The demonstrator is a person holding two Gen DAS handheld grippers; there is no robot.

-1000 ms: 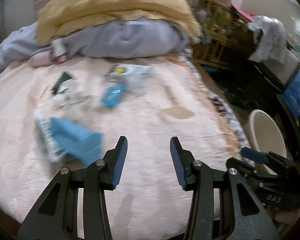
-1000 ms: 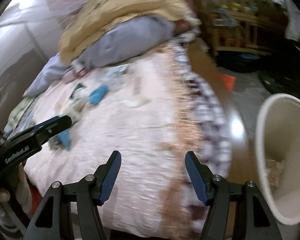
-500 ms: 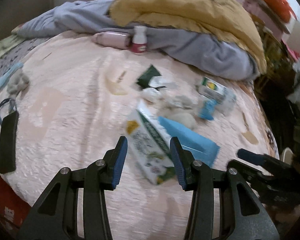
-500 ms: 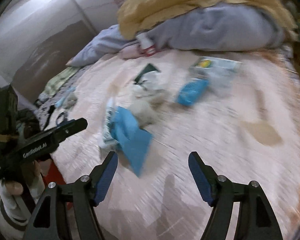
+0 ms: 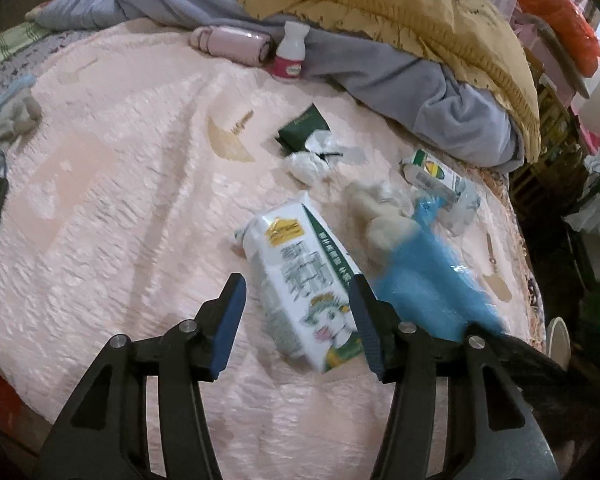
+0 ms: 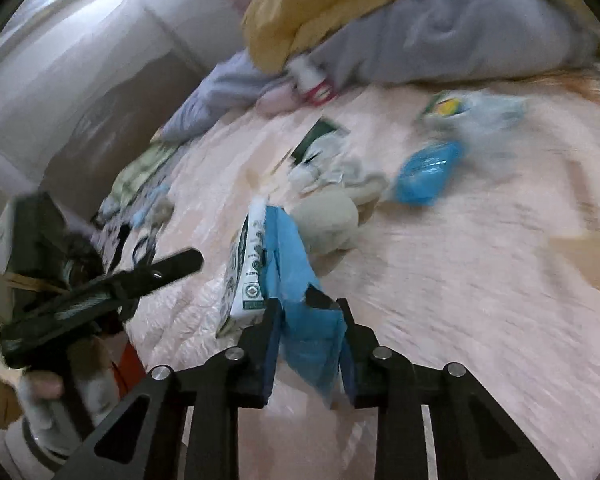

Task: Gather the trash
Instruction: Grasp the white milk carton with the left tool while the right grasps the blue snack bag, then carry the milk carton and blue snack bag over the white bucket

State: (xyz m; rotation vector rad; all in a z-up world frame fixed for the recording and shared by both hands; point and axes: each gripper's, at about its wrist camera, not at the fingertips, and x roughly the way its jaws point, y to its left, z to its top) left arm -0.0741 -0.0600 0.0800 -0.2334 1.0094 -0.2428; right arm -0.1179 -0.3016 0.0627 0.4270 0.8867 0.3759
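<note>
Our right claw [image 6: 309, 346] is closing, and its blue pads already pinch the near end of a crumpled blue plastic bag [image 6: 296, 280] that lies on the bed. Our left claw [image 5: 298, 320] is opening; a white-and-green milk carton [image 5: 300, 276] lies on its side between its fingers, and we see a gap at the left pad [image 5: 230, 322], while the right pad sits just beside the carton's edge, so it has hold of nothing. In the left wrist view the blue bag [image 5: 428, 280] lies against the carton's right side.

Beyond the carton we see a beige lump of cloth or paper [image 5: 380, 220], then crumpled white tissues [image 5: 312, 160] beside a dark green packet [image 5: 304, 126]. To the right of these lie a small green-and-white drink carton [image 5: 432, 172] and a second blue wrapper [image 6: 428, 172], blurred in the right wrist view. All of it rests on the pink quilted bedspread [image 5: 120, 200].

At the far side a small white bottle with a pink label [image 5: 290, 54] stands upright next to a rolled pink cloth [image 5: 232, 42], both against a grey blanket [image 5: 400, 76] with a mustard-yellow blanket [image 5: 400, 12] heaped on top. In the right wrist view a gloved hand [image 6: 48, 408] holds the left claw's handle. Off the bed's right edge, the rim of a cream bin [image 5: 558, 340] shows.
</note>
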